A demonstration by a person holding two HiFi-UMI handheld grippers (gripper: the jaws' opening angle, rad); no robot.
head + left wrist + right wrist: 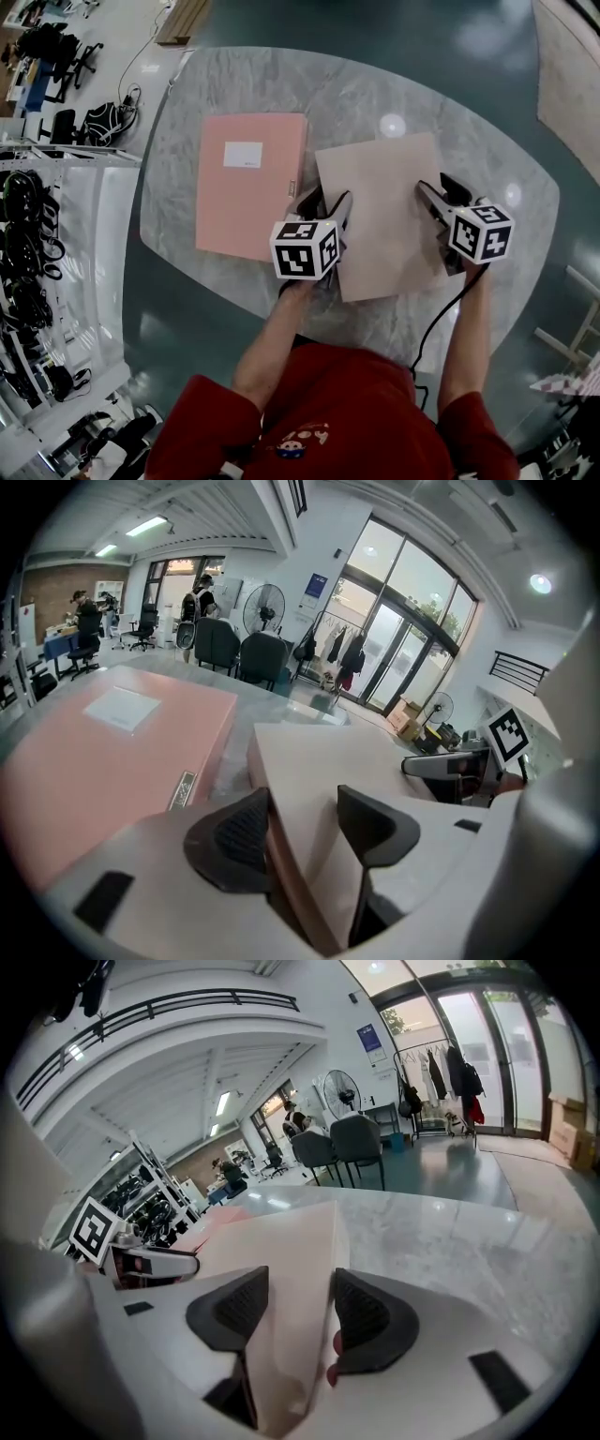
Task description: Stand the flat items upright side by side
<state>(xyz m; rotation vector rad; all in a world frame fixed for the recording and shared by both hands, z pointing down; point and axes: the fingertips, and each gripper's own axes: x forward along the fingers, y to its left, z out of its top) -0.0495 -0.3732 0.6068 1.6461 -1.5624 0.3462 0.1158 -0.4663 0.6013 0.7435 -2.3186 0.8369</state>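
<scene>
A beige folder point(389, 211) lies on the marble table point(375, 94), with a pink folder point(248, 183) flat to its left. My left gripper point(323, 202) holds the beige folder's left edge near the front. My right gripper point(441, 192) holds its right edge. In the left gripper view the beige folder point(319, 761) fills the gap of the left gripper point(305, 827), both pads on it, and the pink folder point(94, 752) lies beside it. The right gripper view has the beige folder point(291, 1251) wedged between the pads of the right gripper point(295, 1312).
The table's rounded front edge point(281, 305) runs just before the person in a red top. Racks of cables point(28, 234) stand at the left, office chairs point(56, 47) at the far left. A white frame point(581, 328) stands at the right.
</scene>
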